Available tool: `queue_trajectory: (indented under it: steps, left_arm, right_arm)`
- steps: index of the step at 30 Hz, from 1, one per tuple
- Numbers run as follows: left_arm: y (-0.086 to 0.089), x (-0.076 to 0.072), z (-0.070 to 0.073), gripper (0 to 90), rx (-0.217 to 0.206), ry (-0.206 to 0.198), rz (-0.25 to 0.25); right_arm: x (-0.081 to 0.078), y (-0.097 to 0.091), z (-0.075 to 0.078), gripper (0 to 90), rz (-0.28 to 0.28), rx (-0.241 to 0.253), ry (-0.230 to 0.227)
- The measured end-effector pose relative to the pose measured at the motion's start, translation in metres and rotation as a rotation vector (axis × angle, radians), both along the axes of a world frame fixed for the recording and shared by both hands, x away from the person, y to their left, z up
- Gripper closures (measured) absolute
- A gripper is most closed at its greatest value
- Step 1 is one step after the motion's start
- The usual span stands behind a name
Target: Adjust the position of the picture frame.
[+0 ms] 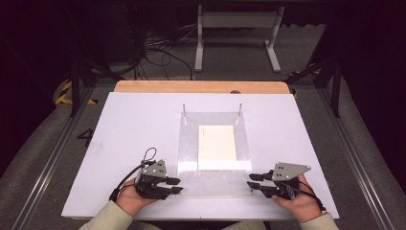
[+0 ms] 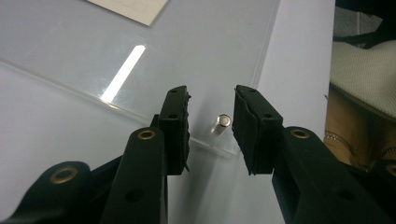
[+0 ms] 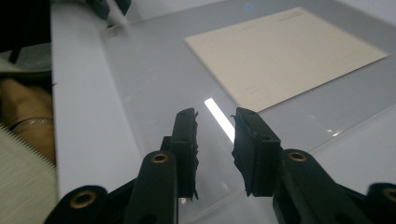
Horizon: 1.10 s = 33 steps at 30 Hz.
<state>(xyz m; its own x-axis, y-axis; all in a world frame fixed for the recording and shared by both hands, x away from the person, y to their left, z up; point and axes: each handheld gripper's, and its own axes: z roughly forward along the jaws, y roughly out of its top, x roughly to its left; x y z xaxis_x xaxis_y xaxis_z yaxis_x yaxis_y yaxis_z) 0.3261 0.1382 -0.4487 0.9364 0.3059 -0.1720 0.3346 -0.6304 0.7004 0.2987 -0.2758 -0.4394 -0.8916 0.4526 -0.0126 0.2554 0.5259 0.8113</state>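
A clear acrylic plate (image 1: pixel 215 184) lies flat on the white board, with a cream paper sheet (image 1: pixel 217 147) at its middle. My left gripper (image 1: pixel 176 185) is at the plate's near left corner. In the left gripper view its jaws (image 2: pixel 211 95) stand open on either side of a short upright metal pin (image 2: pixel 222 122) at the corner of the plate (image 2: pixel 196 51); the pads do not press on it. My right gripper (image 1: pixel 251 180) is at the near right corner. Its jaws (image 3: pixel 215 116) stand open low over the plate (image 3: pixel 154 74), with nothing seen between them and the paper (image 3: pixel 285 51) beyond.
Two thin metal pins (image 1: pixel 185 115) (image 1: pixel 240 113) stand upright at the plate's far corners. The white board (image 1: pixel 134 124) rests on a wooden table top (image 1: pixel 201 86). Bare board lies left and right of the plate. A person's hands and cream sleeves come in from the near edge.
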Motion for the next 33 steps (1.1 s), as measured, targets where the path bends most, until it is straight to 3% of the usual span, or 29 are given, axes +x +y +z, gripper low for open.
queue_trajectory:
  steps: [5, 14, 19, 27, 33]
  left_arm:
    - [-0.002, -0.001, -0.005, 65.8, 0.013, 0.011, -0.012]
    - [-0.005, -0.002, -0.009, 68.9, -0.009, -0.014, -0.037]
    - [-0.008, -0.005, -0.010, 76.8, -0.010, -0.030, -0.060]
    - [-0.009, -0.006, -0.011, 82.6, -0.018, -0.031, -0.032]
    - [-0.009, -0.012, -0.008, 83.3, 0.016, -0.006, -0.100]
  right_arm:
    - [-0.005, -0.001, -0.006, 71.1, 0.013, -0.048, 0.025]
    - [-0.007, 0.002, -0.013, 77.2, 0.052, -0.093, 0.041]
    - [-0.008, 0.003, -0.013, 80.3, 0.055, -0.100, 0.024]
    - [-0.008, 0.003, -0.014, 82.9, 0.042, -0.099, 0.025]
    - [-0.014, 0.004, -0.011, 83.2, 0.076, -0.108, 0.070]
